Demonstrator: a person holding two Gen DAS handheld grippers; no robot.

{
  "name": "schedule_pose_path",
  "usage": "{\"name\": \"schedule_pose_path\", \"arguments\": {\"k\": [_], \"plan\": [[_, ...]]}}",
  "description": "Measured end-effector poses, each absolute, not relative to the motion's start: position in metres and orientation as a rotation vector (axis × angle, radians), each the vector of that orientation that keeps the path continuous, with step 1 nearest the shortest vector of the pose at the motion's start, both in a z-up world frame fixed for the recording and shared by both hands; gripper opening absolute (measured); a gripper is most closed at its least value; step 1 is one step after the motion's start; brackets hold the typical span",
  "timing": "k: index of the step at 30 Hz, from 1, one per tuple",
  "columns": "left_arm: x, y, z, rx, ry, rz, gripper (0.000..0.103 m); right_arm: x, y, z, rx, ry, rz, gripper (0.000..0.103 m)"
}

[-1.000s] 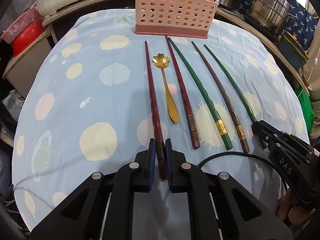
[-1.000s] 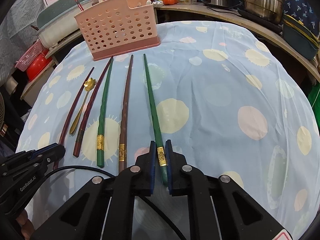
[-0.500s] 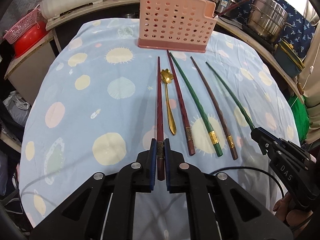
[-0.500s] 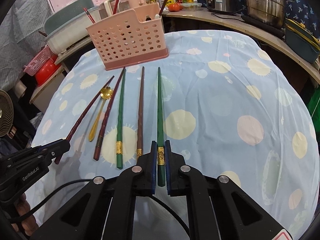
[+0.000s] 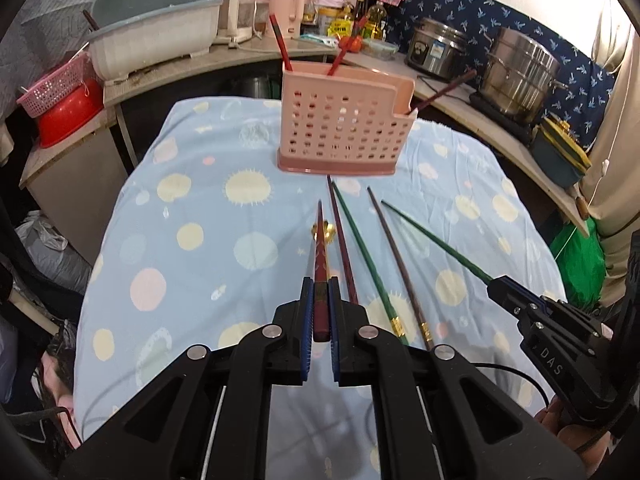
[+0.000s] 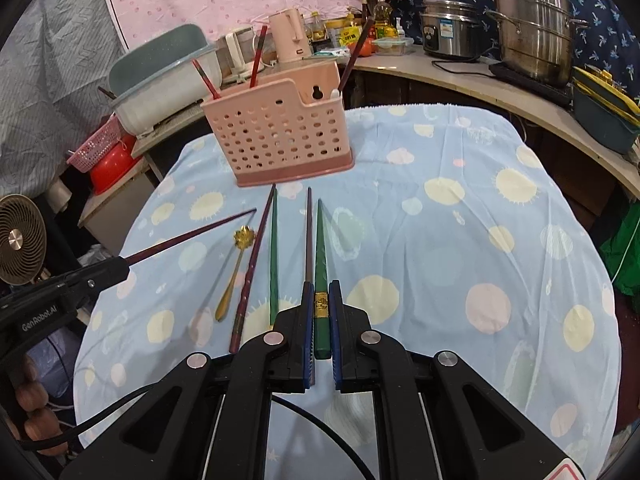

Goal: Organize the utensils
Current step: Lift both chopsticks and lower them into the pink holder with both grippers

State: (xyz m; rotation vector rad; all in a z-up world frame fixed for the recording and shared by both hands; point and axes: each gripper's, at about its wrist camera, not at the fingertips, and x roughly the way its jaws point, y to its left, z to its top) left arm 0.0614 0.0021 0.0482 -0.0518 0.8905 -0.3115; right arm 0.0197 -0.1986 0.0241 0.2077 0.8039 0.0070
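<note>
My left gripper is shut on the thick end of a dark red chopstick, held above the cloth and pointing toward the pink perforated holder. My right gripper is shut on a green chopstick by its gold band, also lifted. Between the two lie a gold flower spoon, a dark red chopstick, a green chopstick and a brown chopstick. Several chopsticks stand in the holder. In the left wrist view the spoon is partly hidden behind the held stick.
A blue cloth with pale dots covers the round table. Behind it a counter carries steel pots, a kettle and a grey basin. A red bowl and a fan sit at the left. A black cable trails near the front edge.
Both grippers have risen, each lifting its chopstick off the cloth. The held sticks now hang in the air with their tips toward the holder. The other utensils have not moved.
</note>
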Motion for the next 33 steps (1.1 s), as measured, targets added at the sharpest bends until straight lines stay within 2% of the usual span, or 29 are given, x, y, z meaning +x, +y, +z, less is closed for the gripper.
{"name": "schedule_pose_path", "arguments": {"k": [33], "plan": [[0.114,-0.001,0.161,-0.015,0.664,-0.317,0.007,0.061,-0.198,0.128,0.162,0.575,0.046,0.008]]}}
